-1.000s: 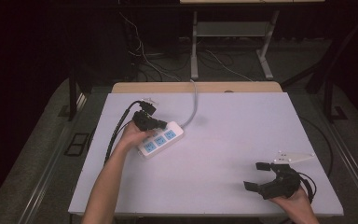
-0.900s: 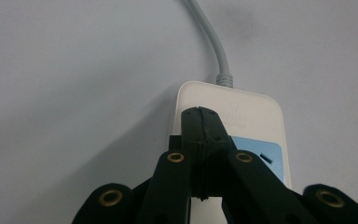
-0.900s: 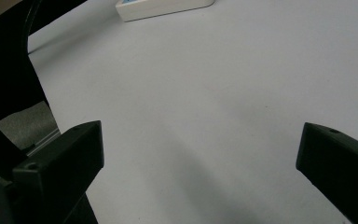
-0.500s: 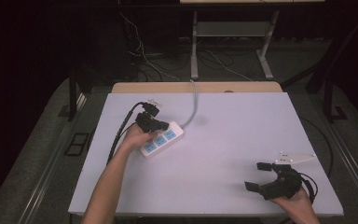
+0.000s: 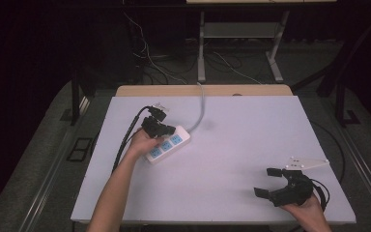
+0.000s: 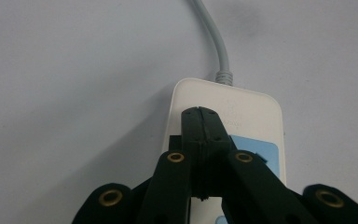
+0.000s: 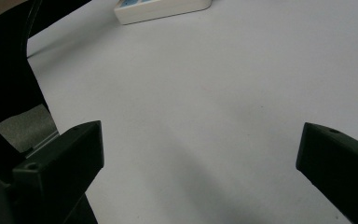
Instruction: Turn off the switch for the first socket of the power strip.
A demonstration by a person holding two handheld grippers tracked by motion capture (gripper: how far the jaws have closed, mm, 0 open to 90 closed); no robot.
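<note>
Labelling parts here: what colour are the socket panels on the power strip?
Light blue, on a white power strip; clearest in the high view.

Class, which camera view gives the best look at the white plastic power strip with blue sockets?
The high view: the whole white plastic power strip with blue sockets and its grey cord show there. The left gripper view shows its cord end close up, partly hidden behind the shut left tongs. The right gripper view catches just one corner at the top edge.
</note>
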